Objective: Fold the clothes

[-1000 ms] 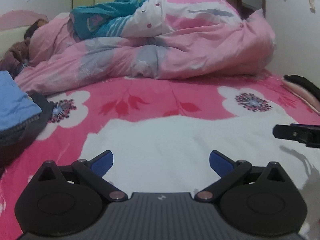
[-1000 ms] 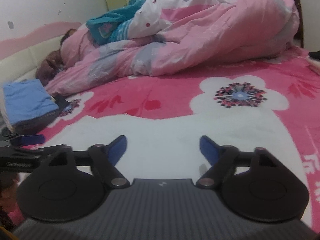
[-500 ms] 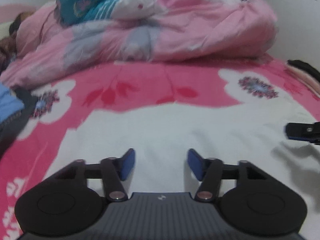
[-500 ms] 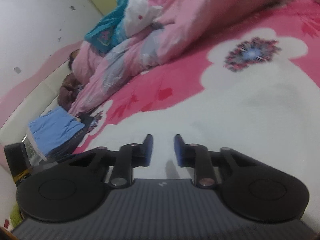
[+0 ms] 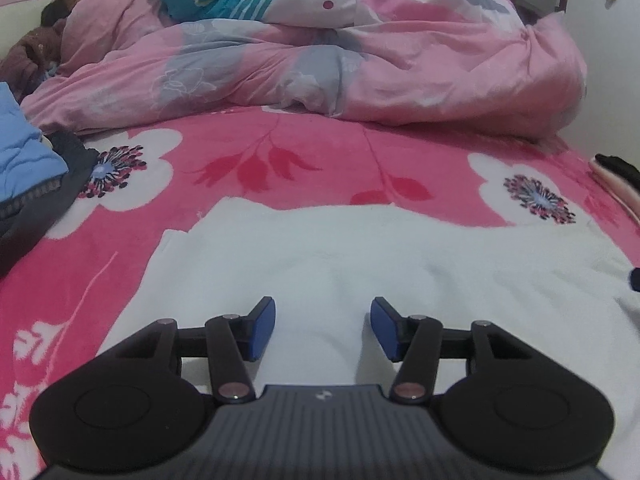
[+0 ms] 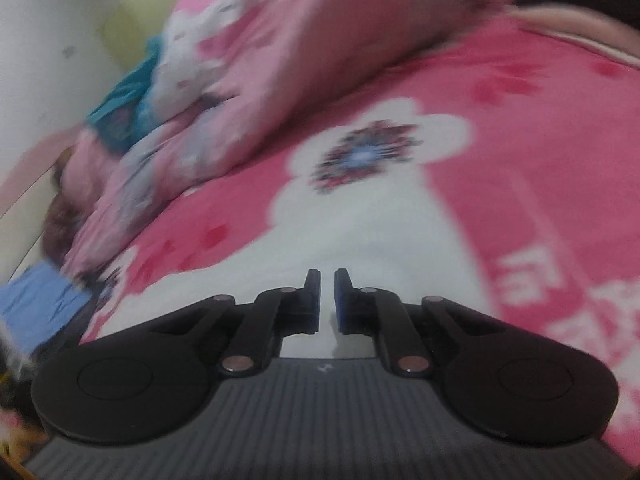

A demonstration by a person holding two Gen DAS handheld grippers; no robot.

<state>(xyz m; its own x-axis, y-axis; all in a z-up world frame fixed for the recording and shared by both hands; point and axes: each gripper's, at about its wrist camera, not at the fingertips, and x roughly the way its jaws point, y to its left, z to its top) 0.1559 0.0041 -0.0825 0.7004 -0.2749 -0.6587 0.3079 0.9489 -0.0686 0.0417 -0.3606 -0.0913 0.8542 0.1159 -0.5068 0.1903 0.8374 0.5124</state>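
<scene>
Left wrist view: the white garment (image 5: 360, 264) is spread on the bed (image 5: 280, 148); the left gripper (image 5: 323, 330) is half-parted over a raised fold, ungripped.

Right wrist view: the right gripper (image 6: 327, 300), just narrowed, is nearly clenched; whether cloth (image 6: 360, 240) is pinched cannot be told. Edges should be lifted evenly.

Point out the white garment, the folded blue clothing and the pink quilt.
white garment (image 5: 360, 256), left wrist view, on its flat middle.
folded blue clothing (image 5: 24, 148), left wrist view, on its top layer.
pink quilt (image 5: 420, 76), left wrist view, on its bunched front.
</scene>
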